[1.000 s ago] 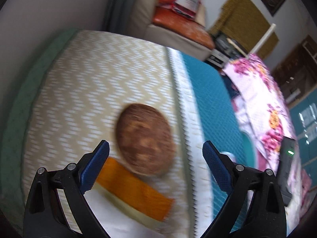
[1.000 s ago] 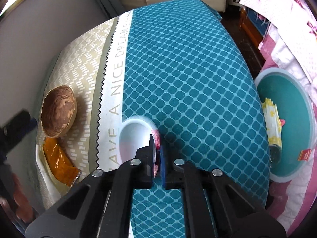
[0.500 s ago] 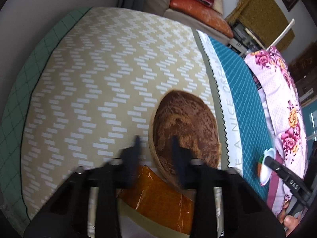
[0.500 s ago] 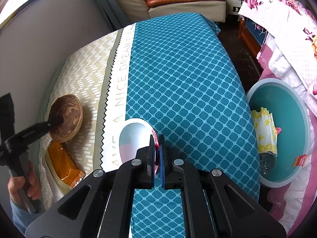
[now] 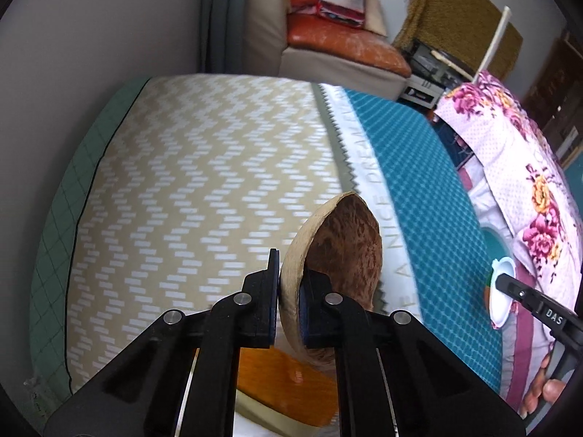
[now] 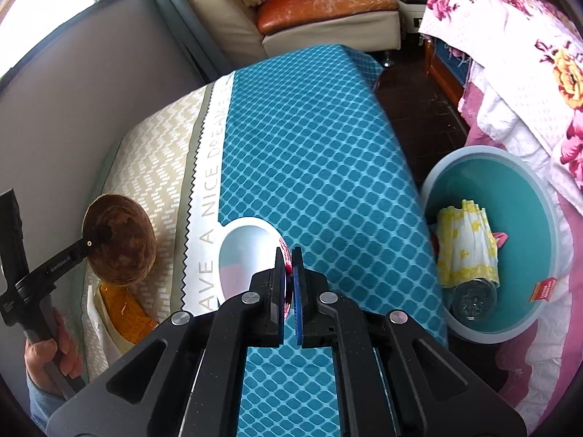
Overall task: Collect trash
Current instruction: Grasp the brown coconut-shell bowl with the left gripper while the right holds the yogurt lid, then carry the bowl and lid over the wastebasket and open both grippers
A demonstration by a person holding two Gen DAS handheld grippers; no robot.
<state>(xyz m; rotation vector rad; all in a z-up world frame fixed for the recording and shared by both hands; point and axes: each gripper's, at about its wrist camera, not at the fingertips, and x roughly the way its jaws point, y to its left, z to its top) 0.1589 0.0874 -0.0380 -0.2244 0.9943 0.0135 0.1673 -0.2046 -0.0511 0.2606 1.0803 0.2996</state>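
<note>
My left gripper (image 5: 289,287) is shut on the rim of a brown coconut shell half (image 5: 342,251) and holds it tilted above the bed; it also shows in the right wrist view (image 6: 120,236). My right gripper (image 6: 288,280) is shut on the rim of a white paper cup (image 6: 244,251), held over the teal bedspread. The cup also shows in the left wrist view (image 5: 501,291). An orange packet (image 5: 288,382) lies on the bed under the shell, on a white sheet.
A teal basin (image 6: 546,240) stands on the floor right of the bed with a yellow-white wrapper (image 6: 466,244), a can and a red scrap in it. A flowered blanket (image 6: 528,54) lies at right. A sofa (image 6: 328,14) stands beyond the bed; a grey wall runs along the left.
My left gripper closed on the coconut shell's rim and lifted it off the bed, tilting it. My right gripper rose with the cup in it.
</note>
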